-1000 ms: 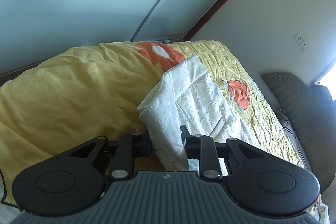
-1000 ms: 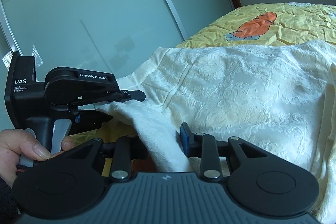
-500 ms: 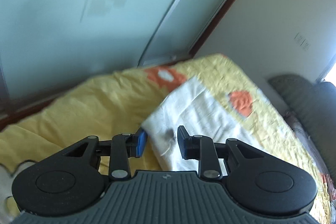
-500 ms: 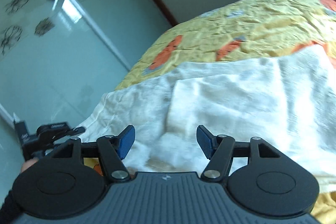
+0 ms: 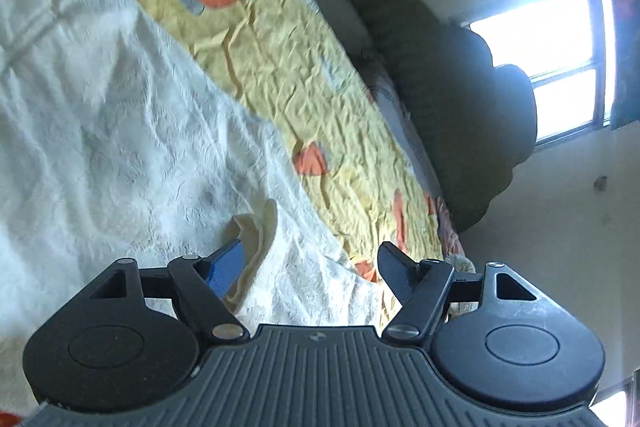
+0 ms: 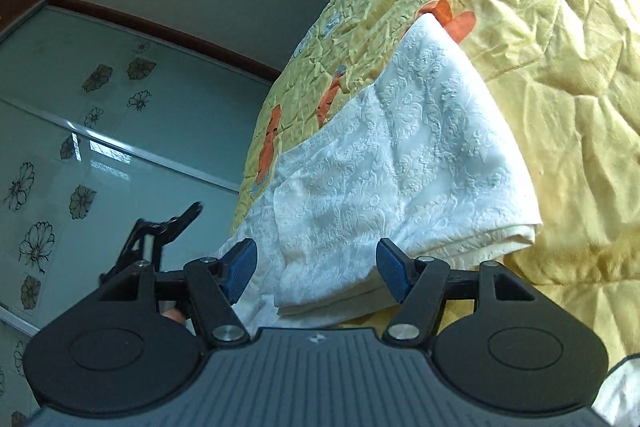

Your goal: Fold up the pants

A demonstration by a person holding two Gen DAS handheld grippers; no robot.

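The white textured pants [image 5: 120, 115] lie folded over on the yellow bedspread [image 5: 288, 39]. In the right wrist view the pants [image 6: 400, 167] show a doubled edge at the right. My left gripper [image 5: 312, 267] is open just above the cloth, with a small raised fold beside its left blue pad. My right gripper [image 6: 318, 267] is open and empty over the near corner of the pants. The left gripper [image 6: 160, 235] also shows at the left of the right wrist view.
The bedspread [image 6: 560, 67] has orange and grey cartoon prints. A dark padded headboard [image 5: 460, 87] stands at the far end under a bright window [image 5: 552, 39]. Glass wardrobe doors with flower prints [image 6: 80, 147] stand beside the bed.
Both grippers let go of the pants and opened wide. The pants dropped flat onto the bed. Both cameras swung round to look along the bed.
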